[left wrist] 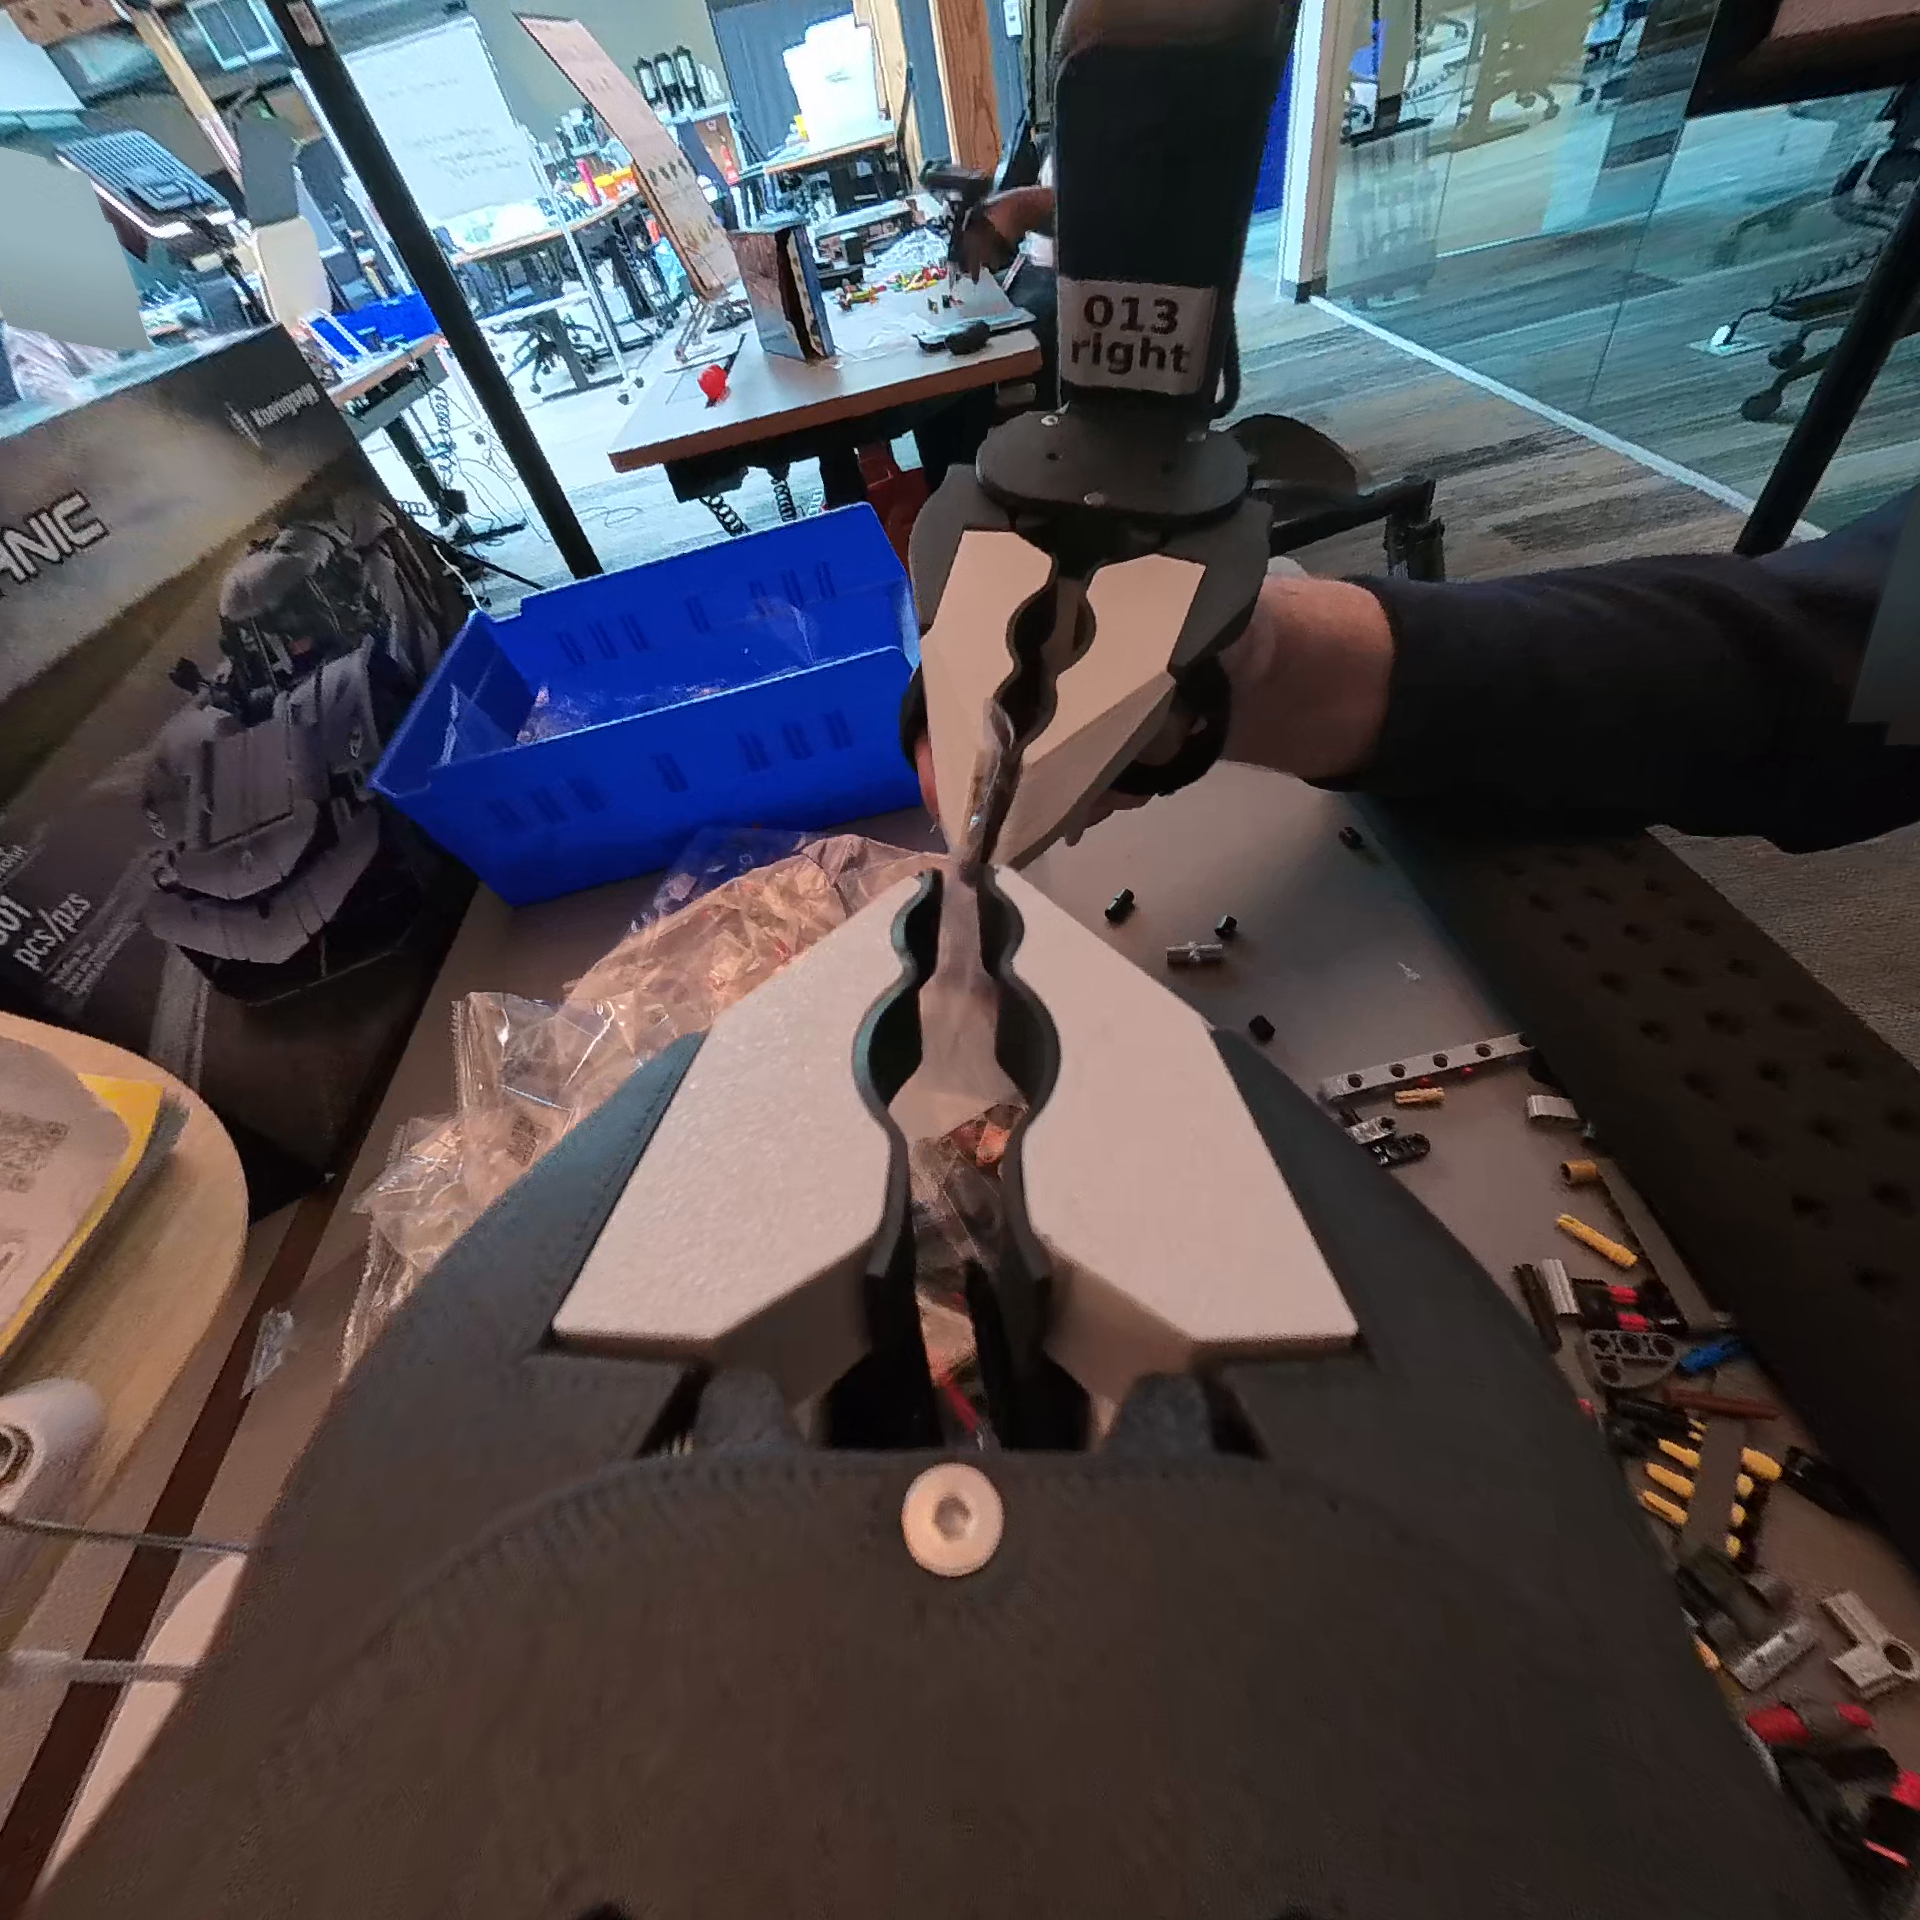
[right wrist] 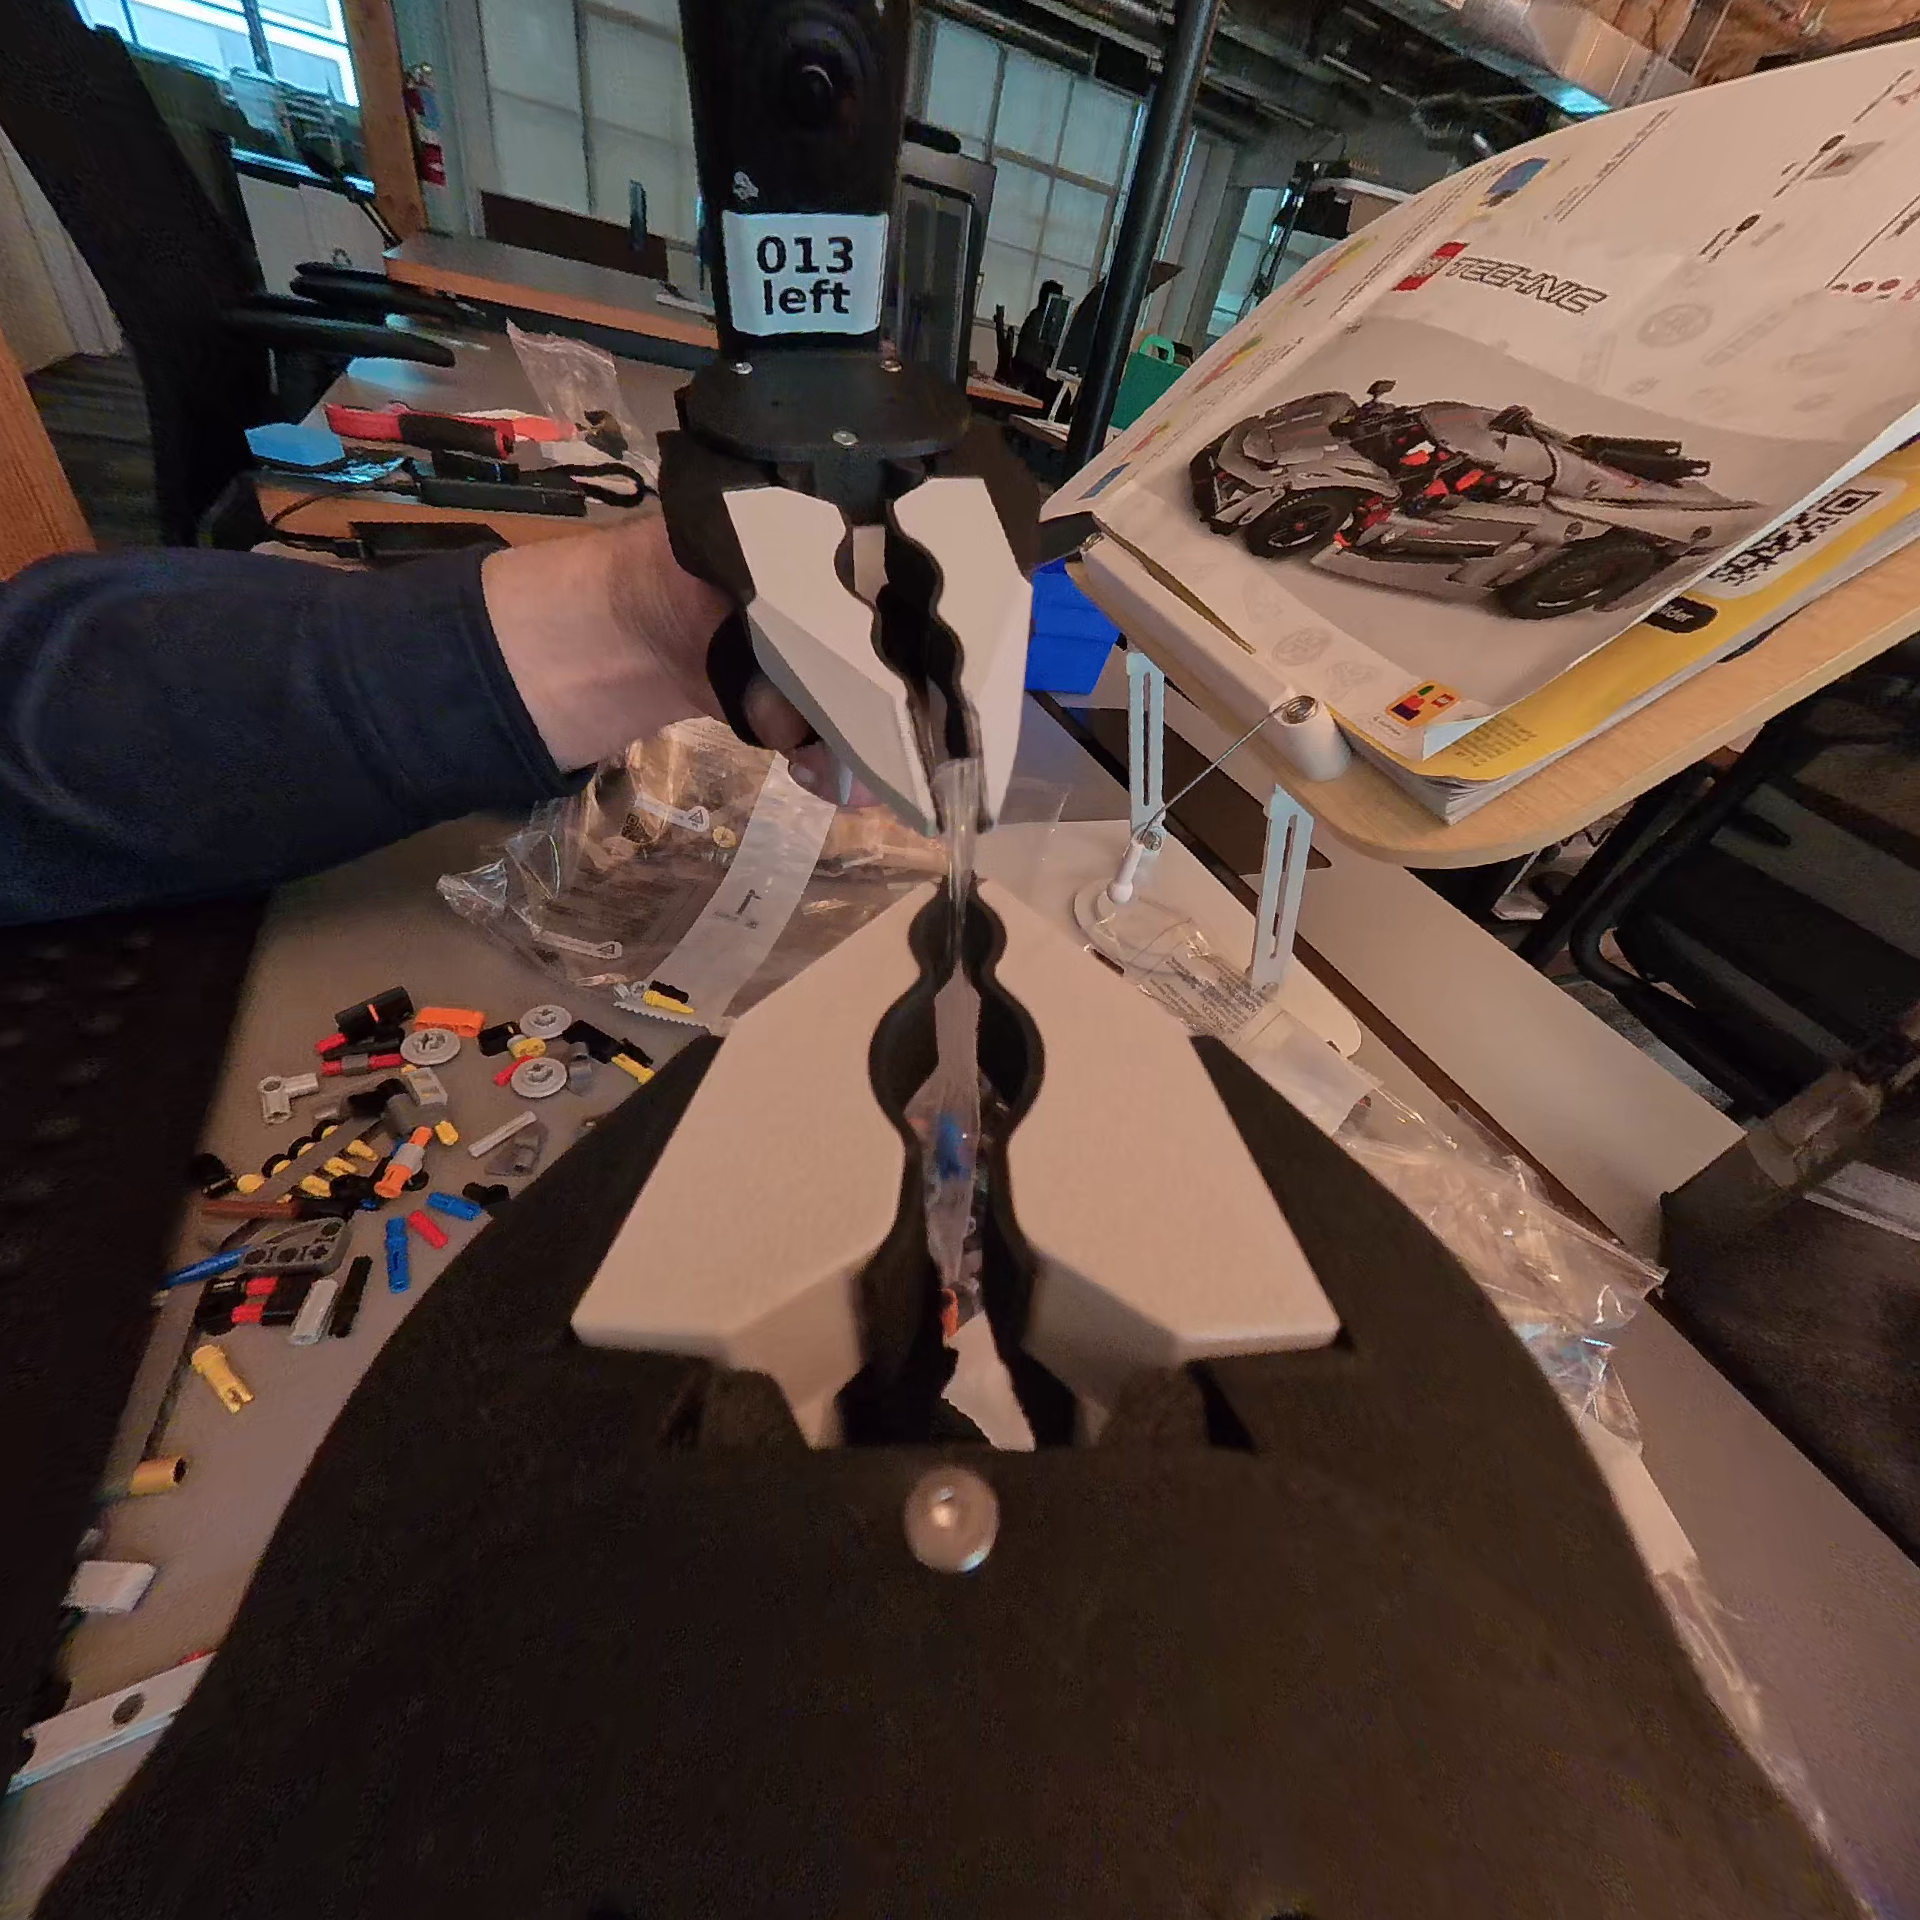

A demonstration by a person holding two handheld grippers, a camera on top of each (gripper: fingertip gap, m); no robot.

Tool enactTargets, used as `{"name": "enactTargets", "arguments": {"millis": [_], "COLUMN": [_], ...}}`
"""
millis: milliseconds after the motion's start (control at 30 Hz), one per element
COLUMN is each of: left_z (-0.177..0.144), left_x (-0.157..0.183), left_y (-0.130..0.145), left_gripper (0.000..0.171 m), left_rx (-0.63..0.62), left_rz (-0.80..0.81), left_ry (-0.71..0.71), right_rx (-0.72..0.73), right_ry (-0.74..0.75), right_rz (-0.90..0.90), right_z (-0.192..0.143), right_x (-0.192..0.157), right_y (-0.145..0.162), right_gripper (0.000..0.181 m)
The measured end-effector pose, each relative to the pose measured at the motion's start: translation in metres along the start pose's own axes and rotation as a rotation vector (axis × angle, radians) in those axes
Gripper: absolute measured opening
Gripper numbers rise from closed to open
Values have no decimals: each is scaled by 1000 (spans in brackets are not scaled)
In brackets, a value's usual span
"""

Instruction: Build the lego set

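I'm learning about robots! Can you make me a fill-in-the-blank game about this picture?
1. Both grippers pinch one clear plastic ____ between them.
2. The bin behind the crinkled wrappers is coloured ____.
3. The booklet on the stand shows a picture of a ____.
4. Loose pieces lie scattered on the ____.

Missing words: bag; blue; car; table

Even indoor light, moderately bright, no hard shadows on the counter (left wrist: 1351, 997). Left wrist view: cool daylight tint through the glass walls, soft glare on the crumpled clear bags (left wrist: 582, 1049). Right wrist view: warmer tone, bright windows (right wrist: 540, 114) behind, slightly blown out; instruction booklet (right wrist: 1538, 436) pale, washed at upper right. Strong fisheye bend in both, straight posts curving toward the edges. Corners smear; the near gripper bodies are soft, and loose pieces (right wrist: 343, 1153) blur at frame edges.
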State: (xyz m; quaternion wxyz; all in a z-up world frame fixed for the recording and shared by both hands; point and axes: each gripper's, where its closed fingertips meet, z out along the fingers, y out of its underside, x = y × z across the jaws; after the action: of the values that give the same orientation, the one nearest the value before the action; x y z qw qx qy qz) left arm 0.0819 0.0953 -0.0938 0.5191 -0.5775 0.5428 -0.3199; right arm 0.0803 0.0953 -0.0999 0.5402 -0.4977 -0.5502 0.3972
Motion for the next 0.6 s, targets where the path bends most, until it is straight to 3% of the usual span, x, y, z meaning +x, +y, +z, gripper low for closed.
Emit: {"name": "enactTargets", "arguments": {"millis": [600], "left_z": [9], "left_x": [5], "left_y": [-1], "left_gripper": [4], "left_rx": [-38], "left_rz": [58], "left_ry": [-6], "right_rx": [-25], "right_ry": [-1], "right_rz": [5], "right_z": [3], "right_x": [0], "right_y": [5], "right_gripper": [0]}}
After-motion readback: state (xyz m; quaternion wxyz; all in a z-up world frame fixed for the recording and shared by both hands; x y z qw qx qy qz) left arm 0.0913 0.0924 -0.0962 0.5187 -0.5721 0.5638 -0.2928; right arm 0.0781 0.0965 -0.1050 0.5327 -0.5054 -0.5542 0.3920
